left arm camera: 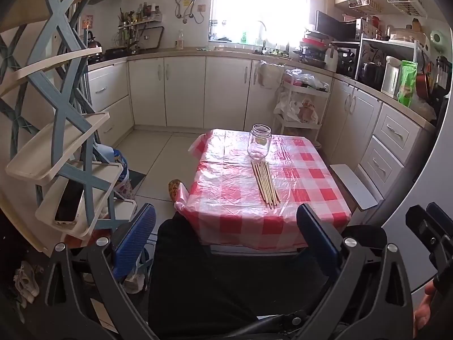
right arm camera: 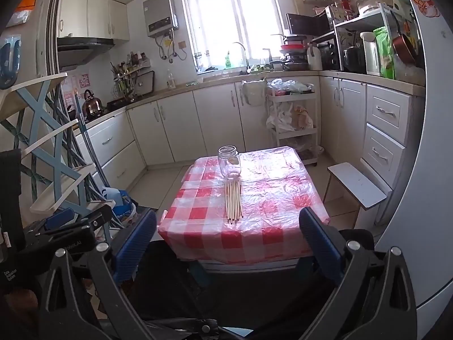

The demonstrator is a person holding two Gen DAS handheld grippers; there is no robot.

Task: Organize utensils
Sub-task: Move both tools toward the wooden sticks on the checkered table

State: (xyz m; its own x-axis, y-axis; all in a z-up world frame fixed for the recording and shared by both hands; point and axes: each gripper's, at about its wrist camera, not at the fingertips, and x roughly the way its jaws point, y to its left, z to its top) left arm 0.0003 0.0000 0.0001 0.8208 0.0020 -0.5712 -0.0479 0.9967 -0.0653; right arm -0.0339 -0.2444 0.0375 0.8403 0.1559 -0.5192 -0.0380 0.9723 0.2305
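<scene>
Your left gripper [left arm camera: 226, 236] and your right gripper [right arm camera: 228, 238] both hang short of the near edge of the checked table [left arm camera: 311, 174], fingers spread wide and holding nothing. Ahead of both, well apart from the fingertips, the bundle of wooden chopsticks [left arm camera: 266, 184] lies flat on the plastic cover. Just beyond its far ends, the clear glass jar [left arm camera: 259, 141] stands upright and open-mouthed.
</scene>
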